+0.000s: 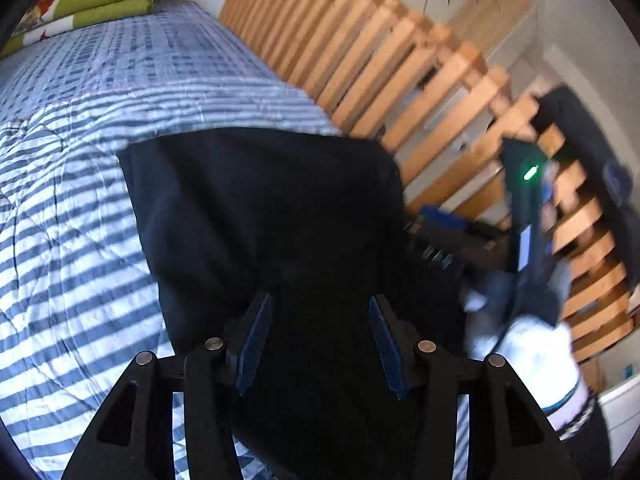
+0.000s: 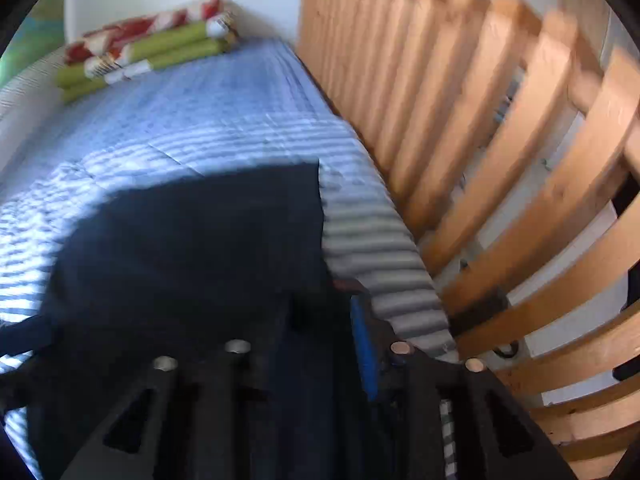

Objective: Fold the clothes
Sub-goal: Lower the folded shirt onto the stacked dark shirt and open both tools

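dark navy folded garment (image 1: pixel 272 216) lying flat on the blue-and-white striped bed quilt (image 1: pixel 72 208) near its slatted-wood edge; left tongs (image 1: pixel 318 344) gaping over it, nothing pinched; right tongs (image 2: pixel 320 344) parted too, not gripping

A garment (image 1: pixel 272 216) lies on the bed (image 1: pixel 80 200), slatted rail (image 1: pixel 400 80) to its right
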Tool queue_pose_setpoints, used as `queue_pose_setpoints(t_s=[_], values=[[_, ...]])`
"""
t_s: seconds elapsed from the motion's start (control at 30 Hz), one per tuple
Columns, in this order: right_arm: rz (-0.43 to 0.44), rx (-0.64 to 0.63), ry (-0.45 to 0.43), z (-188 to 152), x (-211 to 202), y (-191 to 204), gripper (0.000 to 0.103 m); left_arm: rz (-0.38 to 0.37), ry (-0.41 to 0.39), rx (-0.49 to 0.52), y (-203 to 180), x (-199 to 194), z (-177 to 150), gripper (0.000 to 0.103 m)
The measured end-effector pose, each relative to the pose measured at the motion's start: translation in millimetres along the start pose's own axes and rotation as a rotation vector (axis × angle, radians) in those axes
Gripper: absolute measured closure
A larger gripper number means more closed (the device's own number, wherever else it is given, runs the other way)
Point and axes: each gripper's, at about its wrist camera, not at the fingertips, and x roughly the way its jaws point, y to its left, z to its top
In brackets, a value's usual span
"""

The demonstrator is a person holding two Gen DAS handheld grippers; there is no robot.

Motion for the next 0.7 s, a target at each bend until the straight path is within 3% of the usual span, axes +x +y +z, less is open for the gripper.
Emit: queue_pose_setpoints(t_s=[0.07,0.2,0.3,0.37,0.43,0.57,0.7], values=[[0.02,0.03,-0.012,-2,-8,-10,0.061,0.001,-0.013,0.006,-5,-1,-5,0.05],[-0.091,0.01,-0.04,-6,-36,-21,0.061,-0.024,-0.034,0.009,-15,-25,-19,0.05],[0.044,0.085,-0.079,-32,-82,-33,0.061,-0.009,-0.036,0.035,-23,-46,-36,0.049],[0.13,0.074,-0.096,-54,-106,-29,0.061,-0.007,0.002,0.059,-33,-52,-55,0.049],[0.184,0.025,-0.059,-81,-115,-16,0.061,0.039,0.032,0.085,-43,-61,-77,0.049],[-0.039,-0.031,0.103,-115,-90,-14,0.061,0.075,0.07,0.087,-53,-104,-129,0.05],[-0.058,0.062,0.122,-141,-135,-37,0.061,0.149,0.031,0.096,-58,-168,-182,0.049]])
